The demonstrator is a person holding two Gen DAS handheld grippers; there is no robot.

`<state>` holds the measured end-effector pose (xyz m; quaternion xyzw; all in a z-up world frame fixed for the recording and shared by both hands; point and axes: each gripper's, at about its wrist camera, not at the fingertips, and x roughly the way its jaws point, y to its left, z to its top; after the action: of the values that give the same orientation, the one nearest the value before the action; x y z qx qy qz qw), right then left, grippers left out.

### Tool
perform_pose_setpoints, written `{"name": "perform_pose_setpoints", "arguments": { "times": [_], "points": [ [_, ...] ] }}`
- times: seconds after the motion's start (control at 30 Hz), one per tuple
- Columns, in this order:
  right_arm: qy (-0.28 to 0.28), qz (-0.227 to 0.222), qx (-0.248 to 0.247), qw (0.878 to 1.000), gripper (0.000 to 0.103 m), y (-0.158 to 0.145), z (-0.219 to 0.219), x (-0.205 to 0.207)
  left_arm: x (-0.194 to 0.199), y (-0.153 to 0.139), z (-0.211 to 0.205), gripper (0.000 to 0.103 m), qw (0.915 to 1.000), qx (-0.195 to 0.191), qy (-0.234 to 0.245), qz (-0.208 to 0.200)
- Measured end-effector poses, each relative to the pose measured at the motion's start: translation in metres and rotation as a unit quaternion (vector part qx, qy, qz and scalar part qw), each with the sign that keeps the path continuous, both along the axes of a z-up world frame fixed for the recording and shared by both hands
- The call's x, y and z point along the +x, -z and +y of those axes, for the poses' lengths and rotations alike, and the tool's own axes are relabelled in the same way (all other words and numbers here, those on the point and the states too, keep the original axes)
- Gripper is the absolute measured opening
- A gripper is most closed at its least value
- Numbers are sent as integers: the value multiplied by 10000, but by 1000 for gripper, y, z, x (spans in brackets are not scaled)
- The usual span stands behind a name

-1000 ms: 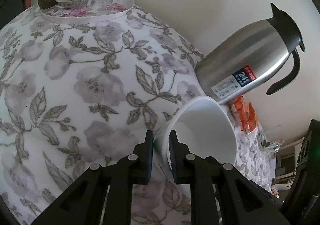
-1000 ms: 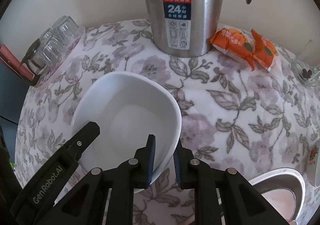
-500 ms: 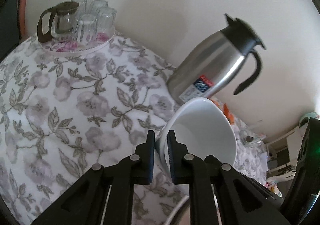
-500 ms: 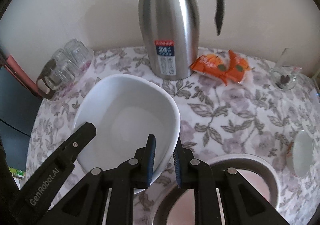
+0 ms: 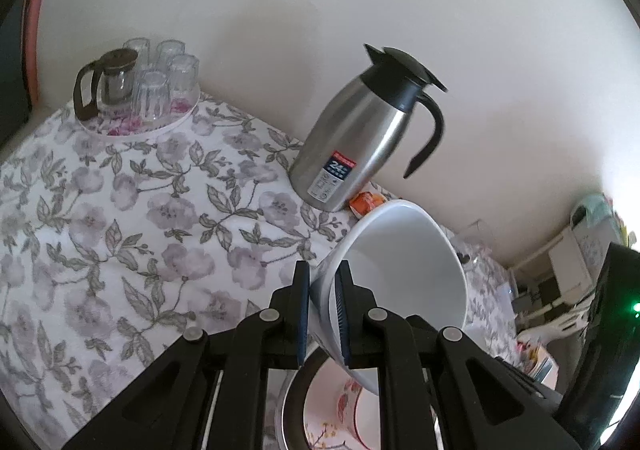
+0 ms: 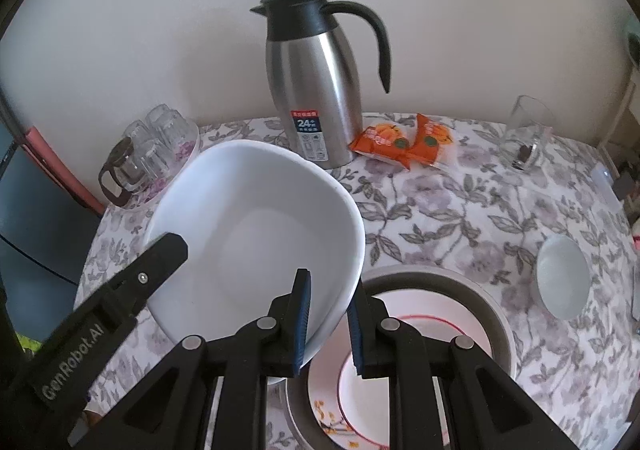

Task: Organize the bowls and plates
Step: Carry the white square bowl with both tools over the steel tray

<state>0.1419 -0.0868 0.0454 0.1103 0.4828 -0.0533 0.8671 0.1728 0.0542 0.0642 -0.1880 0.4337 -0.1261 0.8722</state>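
Left tool (image 5: 323, 320): clamped on white bowl (image 5: 404, 282) rim.
Right tool (image 6: 328, 324): clamped on opp. rim; bowl lifted above tabletop (image 6: 460, 209).

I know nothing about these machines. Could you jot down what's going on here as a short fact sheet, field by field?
Held item: large white bowl, lifted off the table and tilted
Left gripper: clamped on the bowl's rim
Right gripper: clamped on the opposite rim
Below the bowl: metal basin holding a red-rimmed plate
Also on the floral tablecloth: steel thermos jug, orange snack packets, small white bowl, tray of glasses
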Motion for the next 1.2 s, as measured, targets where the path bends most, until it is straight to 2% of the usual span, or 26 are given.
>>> {"name": "perform_pose_setpoints", "arguments": {
  "times": [0.17, 0.57, 1.07, 1.2],
  "points": [
    [53, -70, 96, 9999, 19, -3, -10, -22, -16, -6, -7, 13, 9999, -47, 116, -43],
    [264, -341, 292, 9986, 19, -12, -35, -73, -54, -13, -35, 13, 9987, 102, 468, -170],
    [606, -508, 427, 9960, 19, 5, -76, -120, -87, -6, -89, 13, 9922, 716, 988, -263],
    [661, -484, 511, 9953, 19, 8, -88, -126, -92, -3, -98, 13, 9911, 727, 1094, -231]
  ]
}}
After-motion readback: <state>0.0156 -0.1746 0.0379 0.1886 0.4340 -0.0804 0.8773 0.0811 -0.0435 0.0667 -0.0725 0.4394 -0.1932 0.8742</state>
